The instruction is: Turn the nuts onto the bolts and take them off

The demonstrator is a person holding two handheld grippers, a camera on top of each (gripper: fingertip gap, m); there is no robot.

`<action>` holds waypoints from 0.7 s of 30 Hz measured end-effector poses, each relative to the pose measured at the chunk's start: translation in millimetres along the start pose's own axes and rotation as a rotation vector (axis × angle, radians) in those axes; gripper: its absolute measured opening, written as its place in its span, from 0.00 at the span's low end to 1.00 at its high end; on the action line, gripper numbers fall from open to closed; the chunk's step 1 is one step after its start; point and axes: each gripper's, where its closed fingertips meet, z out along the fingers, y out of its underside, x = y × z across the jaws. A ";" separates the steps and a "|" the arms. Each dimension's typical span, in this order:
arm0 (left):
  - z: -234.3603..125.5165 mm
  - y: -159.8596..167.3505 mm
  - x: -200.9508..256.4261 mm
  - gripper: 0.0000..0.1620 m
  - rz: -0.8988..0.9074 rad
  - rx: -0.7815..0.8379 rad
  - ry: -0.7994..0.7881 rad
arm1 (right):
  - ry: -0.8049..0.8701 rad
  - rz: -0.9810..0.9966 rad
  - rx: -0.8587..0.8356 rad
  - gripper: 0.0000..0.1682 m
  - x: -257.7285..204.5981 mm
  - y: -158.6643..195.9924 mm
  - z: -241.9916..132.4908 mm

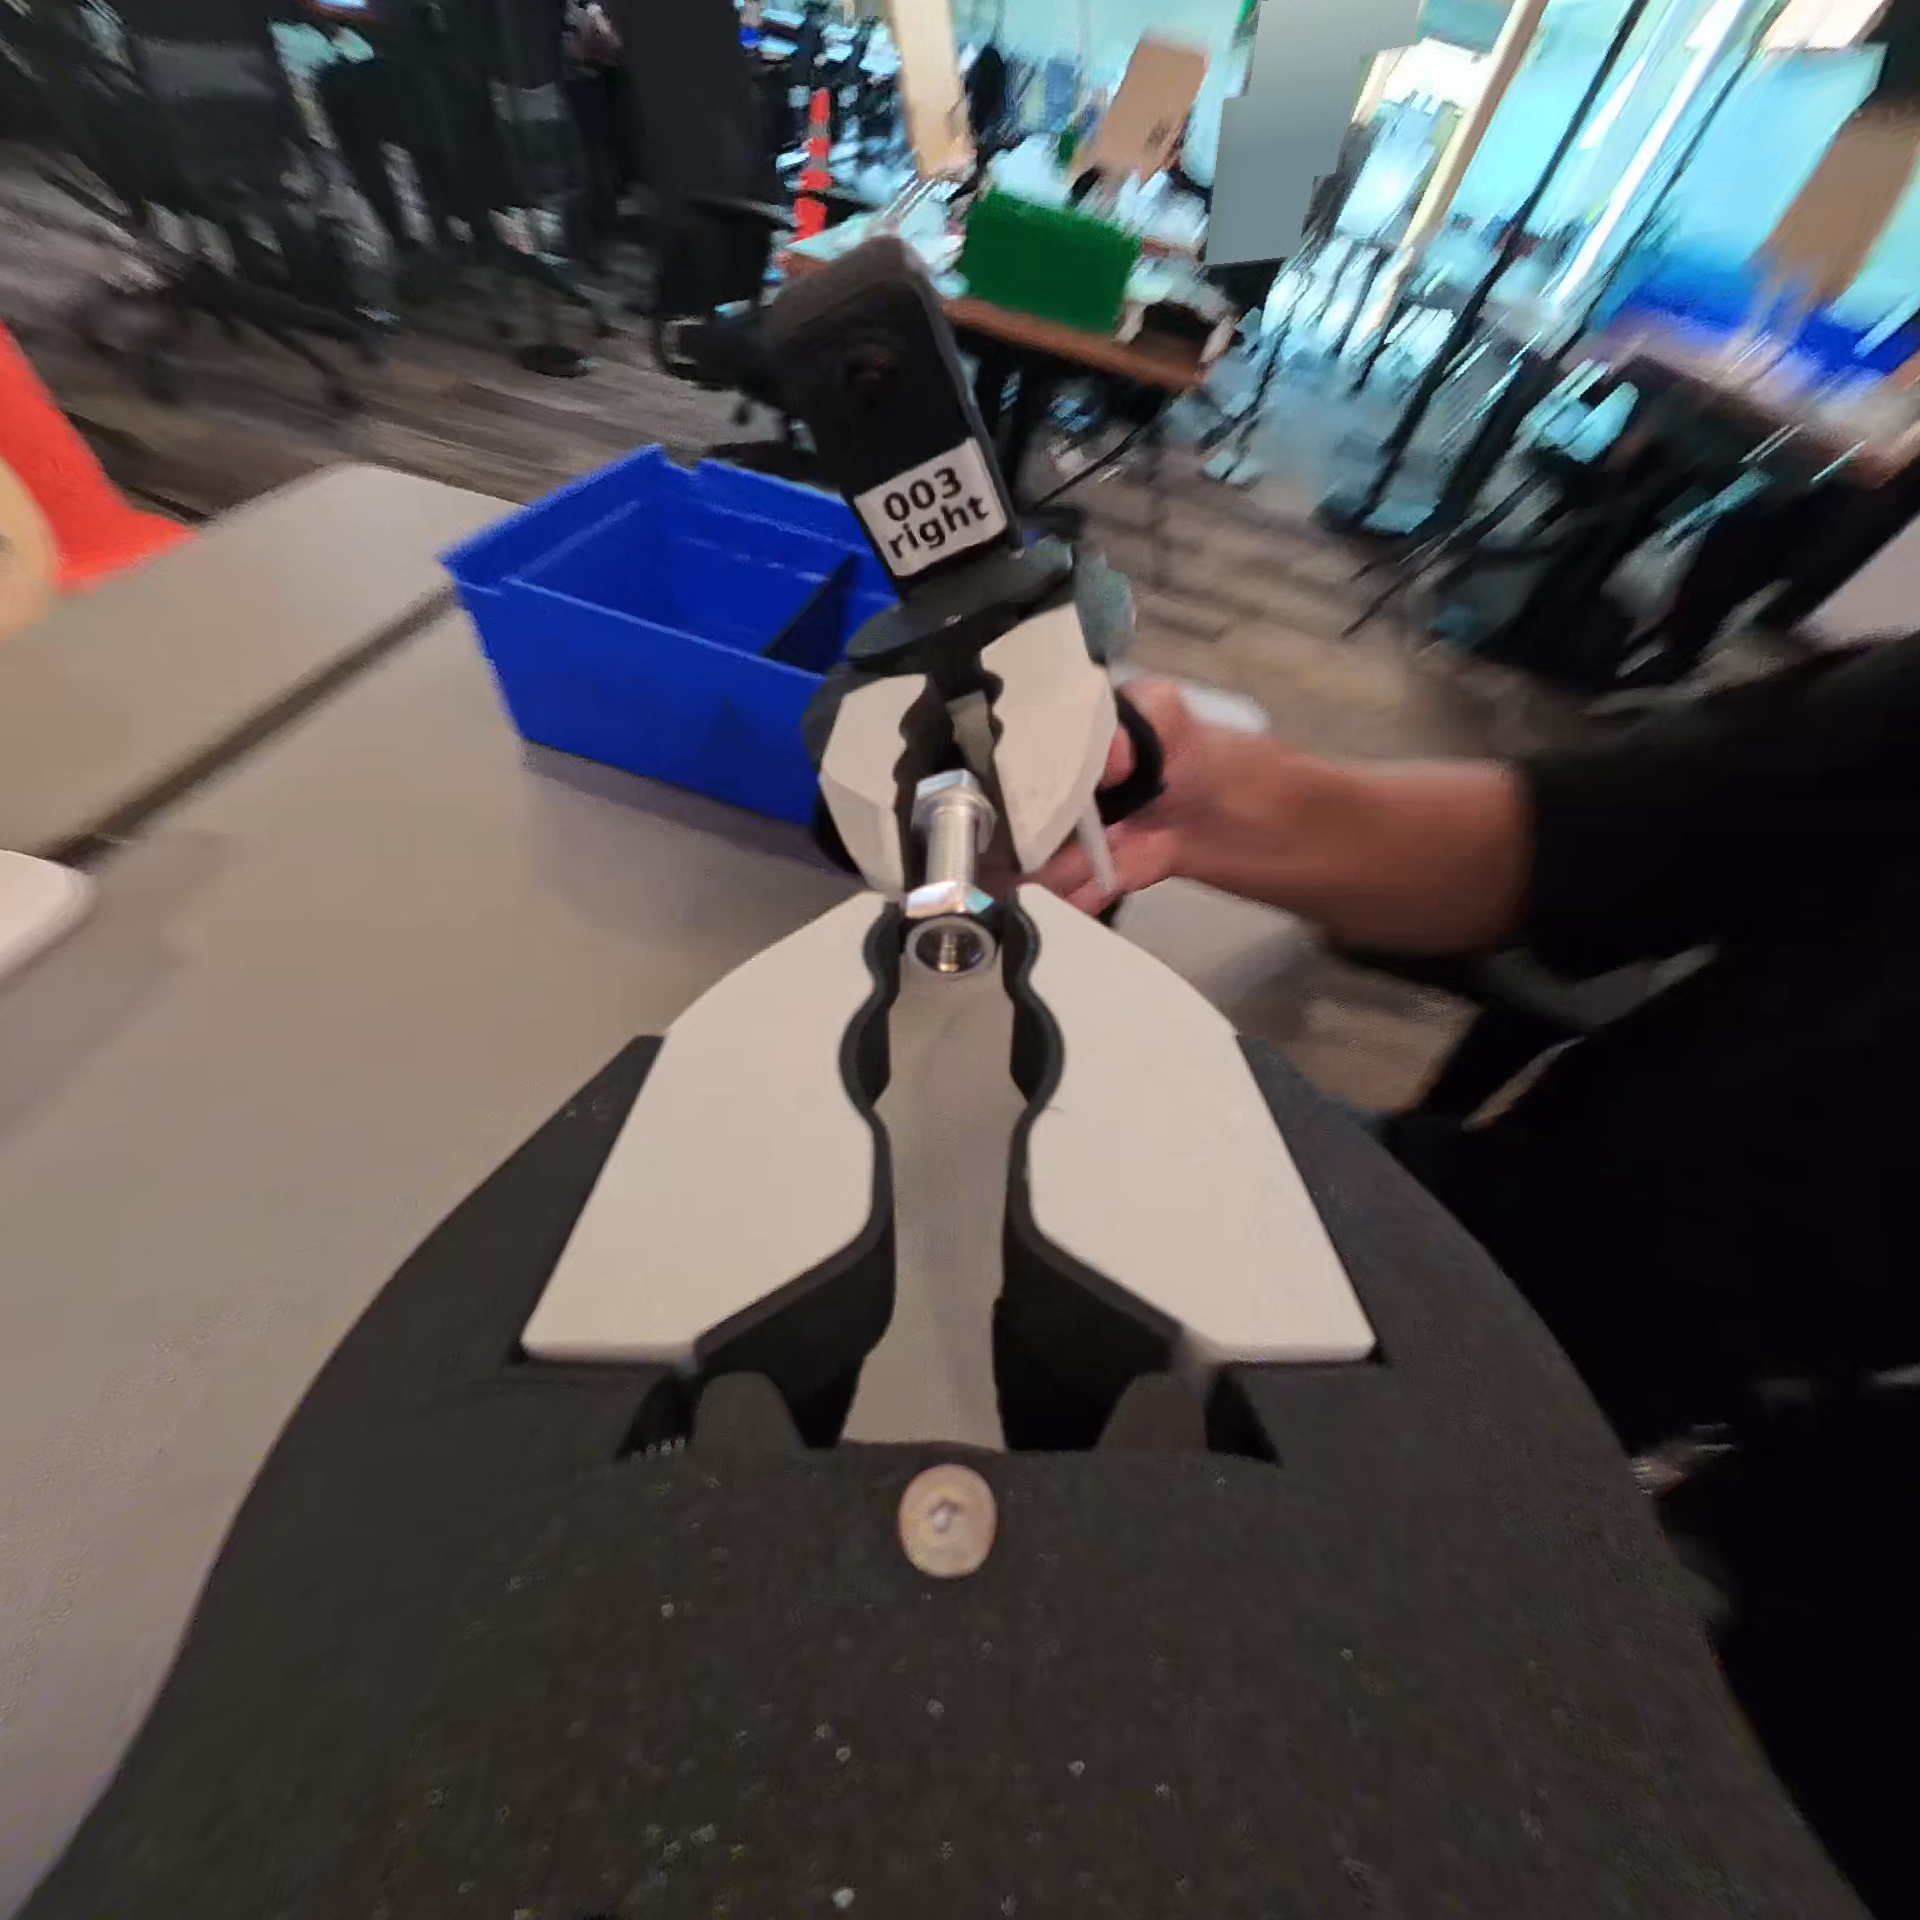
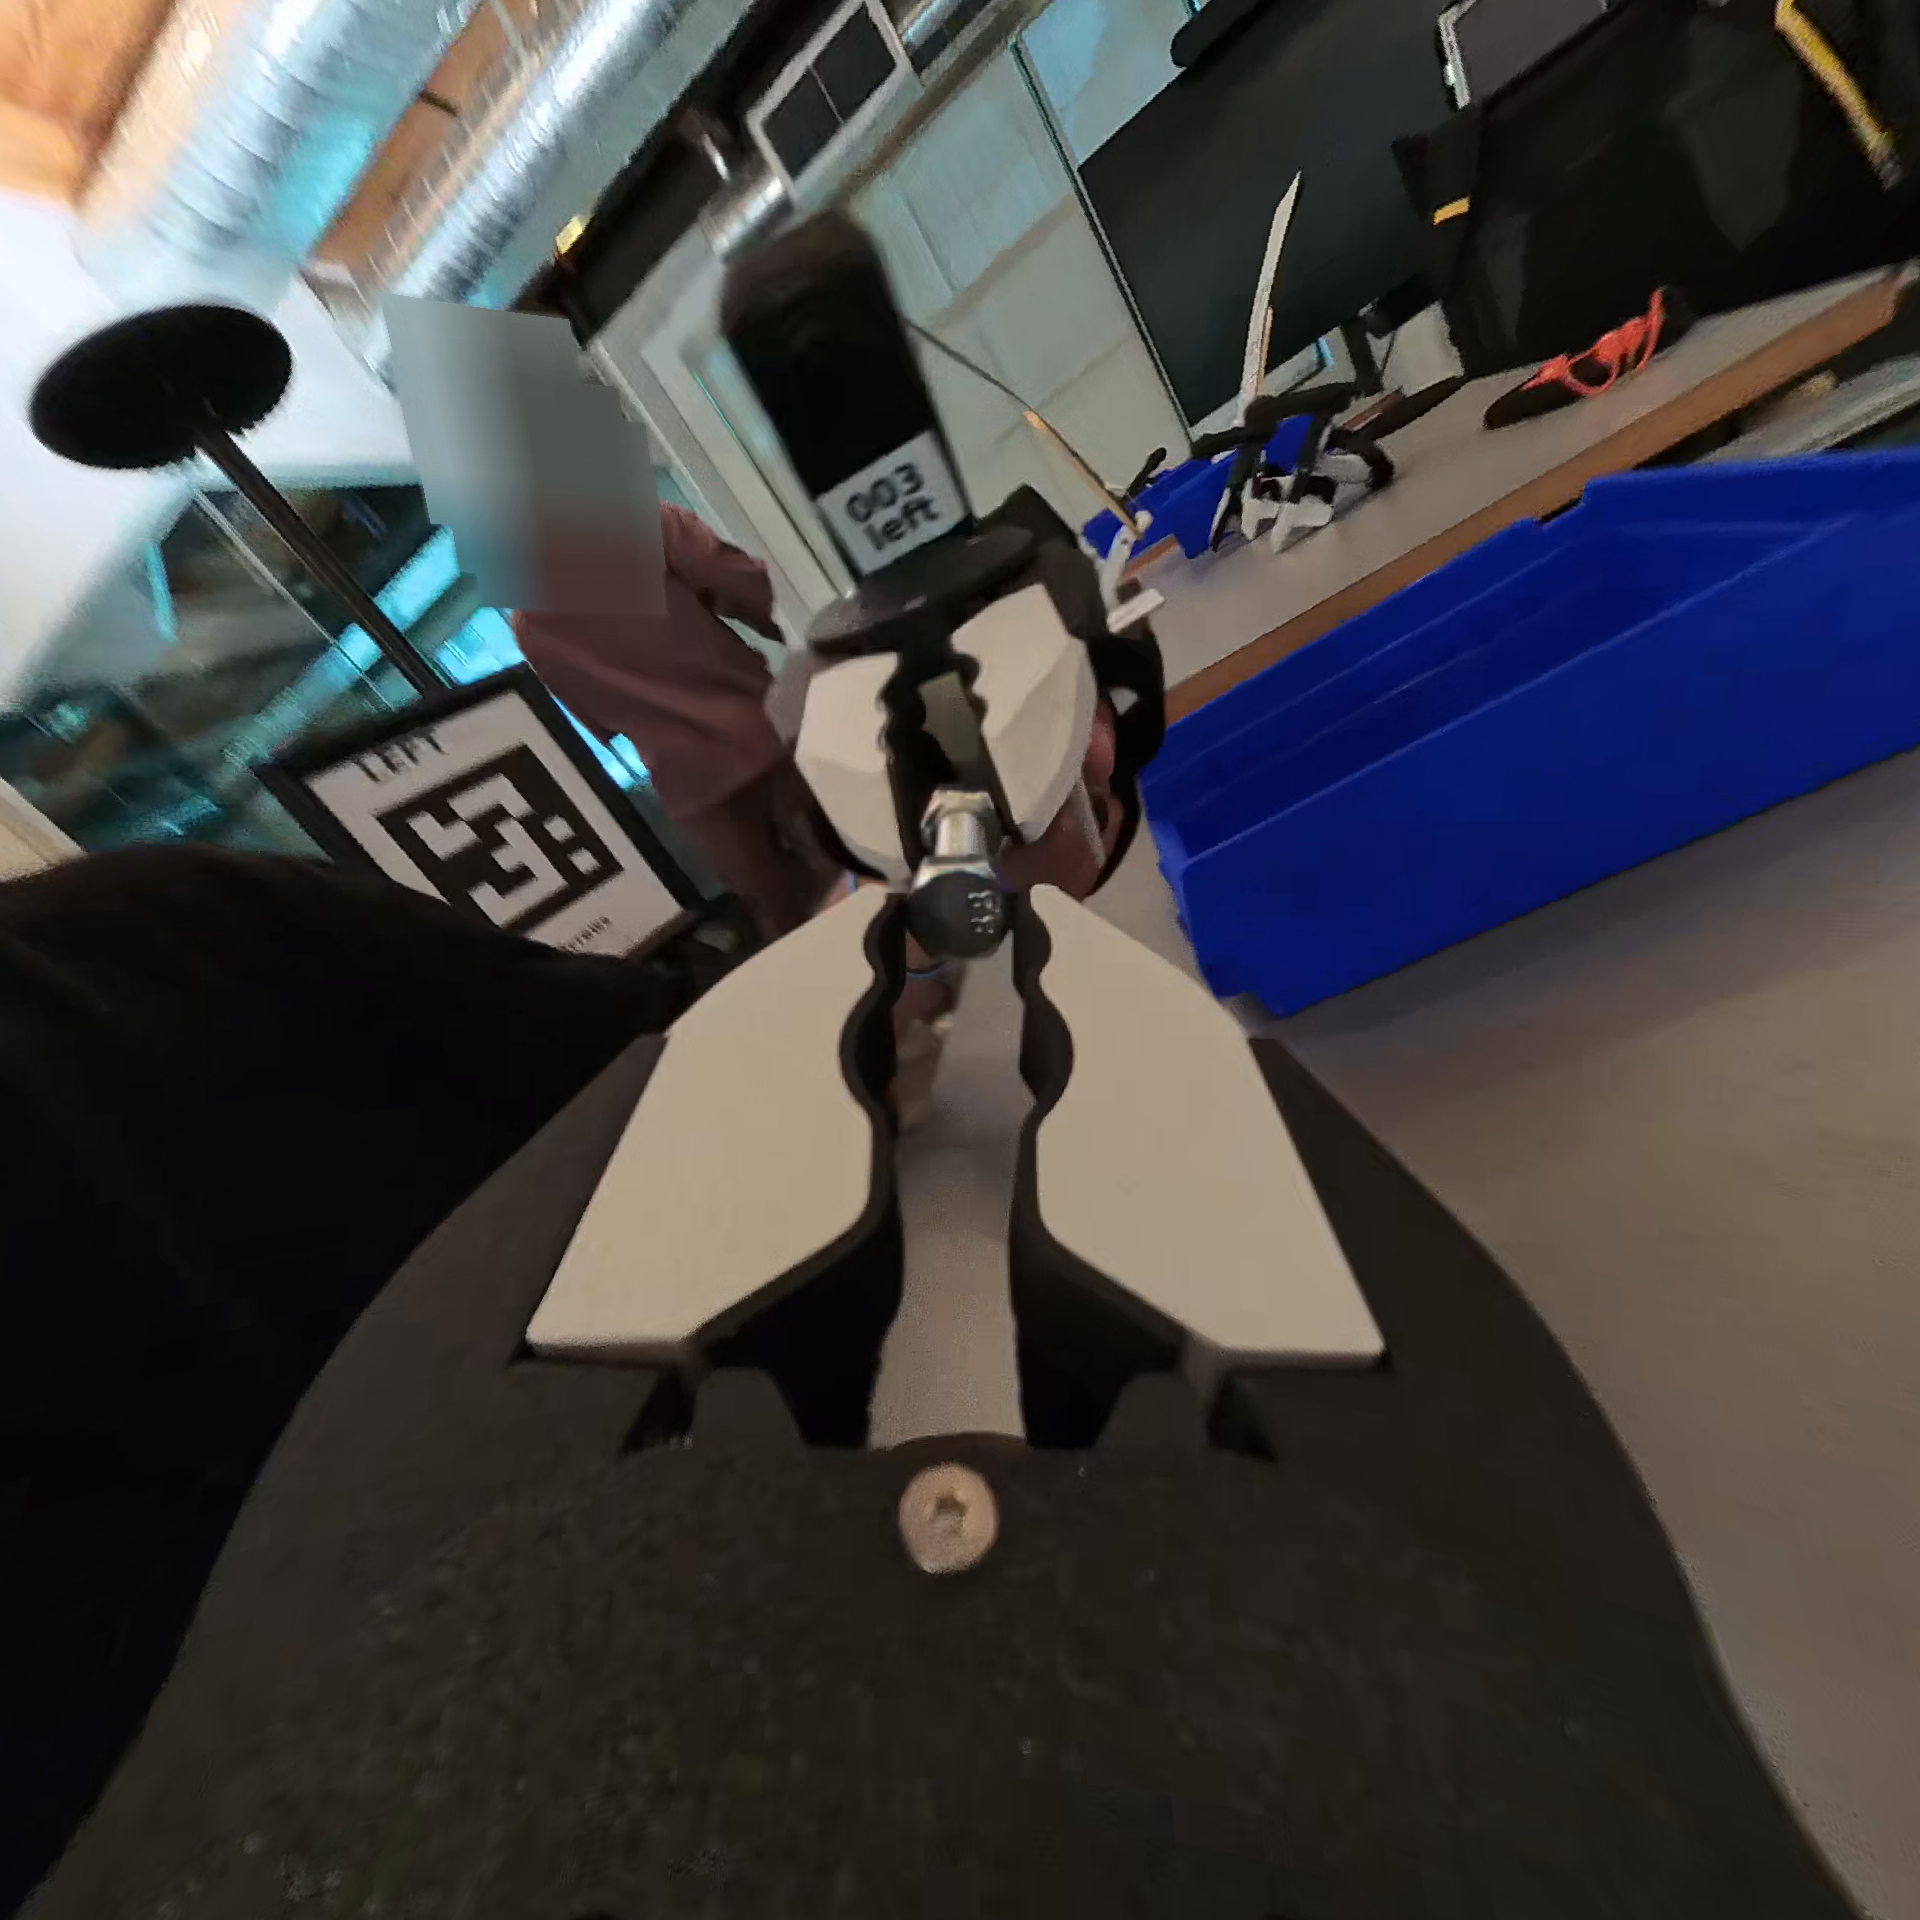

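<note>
In the left wrist view my left gripper (image 1: 951, 920) is shut on a silver hex nut (image 1: 951, 904), whose threaded hole faces the camera. A silver bolt (image 1: 948, 847) runs from the nut to my right gripper (image 1: 943, 795), which faces me and holds the bolt's head. In the right wrist view my right gripper (image 2: 961, 914) is shut on the bolt's hex head (image 2: 964, 906). The shaft leads to the nut (image 2: 956, 805), held in the left gripper (image 2: 951, 800). Both grippers are held tip to tip above the grey table (image 1: 312, 935).
A blue plastic bin (image 1: 665, 634) with a divider stands on the table behind the grippers and shows at the right in the right wrist view (image 2: 1507, 748). A person's hand (image 1: 1247, 821) holds the right gripper. A framed marker sign (image 2: 488, 821) stands left. The grippers are tip to tip, or close to it.
</note>
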 end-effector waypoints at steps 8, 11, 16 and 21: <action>-0.4 4.6 5.4 0.10 -0.646 0.054 0.377 | 0.216 -0.507 -0.155 0.12 2.6 9.7 -1.7; 0.7 6.9 0.9 0.10 -0.844 0.095 0.482 | 0.314 -0.666 -0.212 0.12 8.1 11.4 -3.4; -4.1 -4.6 -6.8 0.32 -0.677 0.181 0.451 | 0.272 -0.463 -0.152 0.12 9.0 5.5 -7.5; -5.6 4.6 -20.7 0.40 -0.140 0.077 0.040 | 0.174 -0.164 -0.052 0.12 8.4 -3.6 -8.2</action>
